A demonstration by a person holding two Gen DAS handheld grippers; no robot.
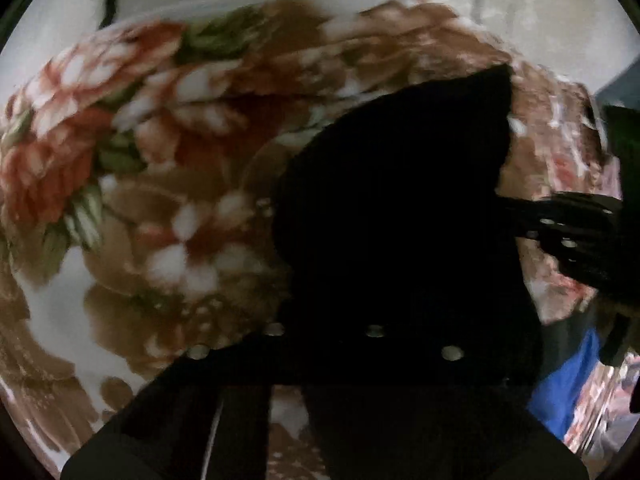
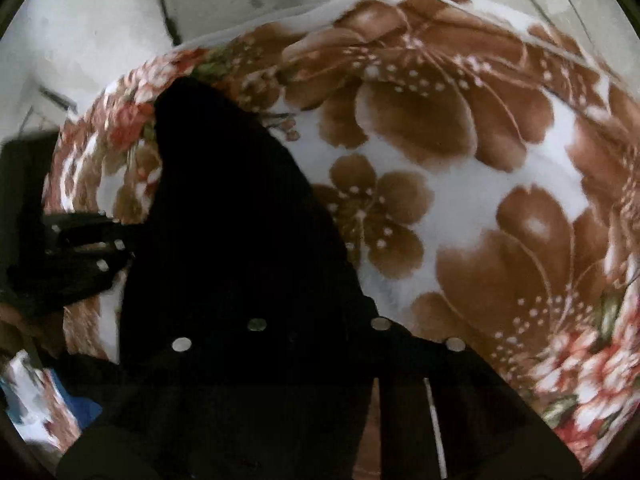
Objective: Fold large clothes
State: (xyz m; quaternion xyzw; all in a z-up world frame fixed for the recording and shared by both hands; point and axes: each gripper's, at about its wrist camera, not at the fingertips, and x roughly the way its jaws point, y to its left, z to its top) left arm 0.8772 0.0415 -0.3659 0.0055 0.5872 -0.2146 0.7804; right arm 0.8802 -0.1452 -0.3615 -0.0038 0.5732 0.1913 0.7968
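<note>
- Black garment (image 1: 400, 208): centre of both wrist views, lying on floral blanket (image 1: 160, 168).
- Left gripper (image 1: 288, 360): pressed together, apparently pinching garment's near edge.
- Right gripper (image 2: 352, 360): likewise.
- Advice: lift both corners evenly, keep edge taut.

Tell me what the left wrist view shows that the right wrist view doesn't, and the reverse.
Only the left wrist view: big red blooms with green leaves close up. Only the right wrist view: large brown flowers on white filling its right half. Both share the black garment on the floral blanket, the pale floor beyond, and the other claw at the frame edge.
</note>
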